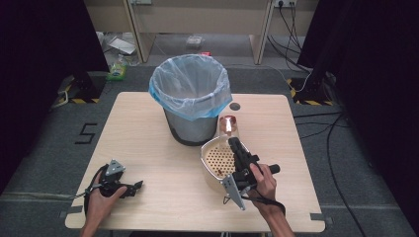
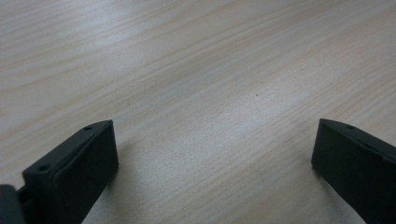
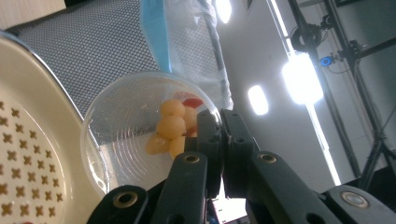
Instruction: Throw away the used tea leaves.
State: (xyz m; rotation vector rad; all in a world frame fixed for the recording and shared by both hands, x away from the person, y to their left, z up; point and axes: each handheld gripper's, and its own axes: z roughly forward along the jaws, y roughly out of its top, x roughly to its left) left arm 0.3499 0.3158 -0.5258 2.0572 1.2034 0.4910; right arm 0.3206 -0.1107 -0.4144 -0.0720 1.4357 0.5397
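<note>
The right gripper (image 3: 219,140), jaws clamped on a clear cup's (image 3: 135,135) rim, holds it tilted beside the bin (image 1: 190,98); keep the grip firm. The left gripper (image 2: 210,154) rests wide open on the worktop (image 2: 196,70).

Cream colander (image 1: 217,160), star-patterned holes

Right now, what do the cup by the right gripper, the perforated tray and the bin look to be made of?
Cup: clear, thin, glossy plastic, apparently; the yellow balls show through its ribbed wall.
Perforated tray: cream, smooth, probably moulded plastic with punched holes.
Bin: grey fine mesh, likely metal, lined with a translucent bluish plastic bag.
</note>
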